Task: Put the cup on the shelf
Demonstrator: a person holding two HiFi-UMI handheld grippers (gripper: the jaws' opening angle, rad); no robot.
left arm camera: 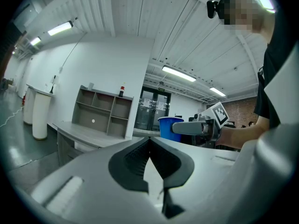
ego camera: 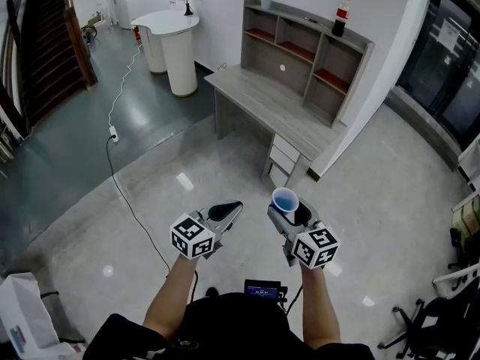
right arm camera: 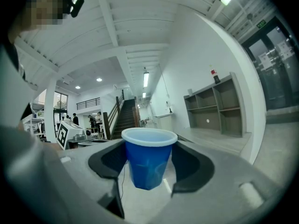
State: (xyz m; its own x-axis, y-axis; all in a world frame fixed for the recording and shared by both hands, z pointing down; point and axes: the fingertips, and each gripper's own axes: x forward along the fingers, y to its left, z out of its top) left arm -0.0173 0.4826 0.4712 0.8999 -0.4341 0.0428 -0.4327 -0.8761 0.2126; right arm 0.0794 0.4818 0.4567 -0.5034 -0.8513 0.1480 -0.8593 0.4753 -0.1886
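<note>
Carrying stage, with the person standing on the glossy grey concrete floor [ego camera: 375, 201], well apart from the target. Ahead, the long grey wooden desk [ego camera: 259, 100] is standing against the white wall and is bearing the grey open-fronted shelf unit with red-lined compartments [ego camera: 304, 55]. A dark cola bottle with a red label [ego camera: 340, 17] is standing on the unit's top board near its right end.

The right gripper [ego camera: 291, 207] is pinching the blue plastic cup with a white rim [ego camera: 285, 199]. Its jaws are standing wide and pressing on the cup's two sides, and the cup is hanging upright between them, clear of any surface. The left gripper [ego camera: 229, 210] is pointing forward beside it, jaws pressed together on nothing.

Judged from this, pickup is done and placement is not yet begun. The next move is calling for a walk up to the desk, keeping the cup upright. The right gripper should then reach into or over an open compartment and lower the cup's base flat onto a board before the jaws spread.
</note>
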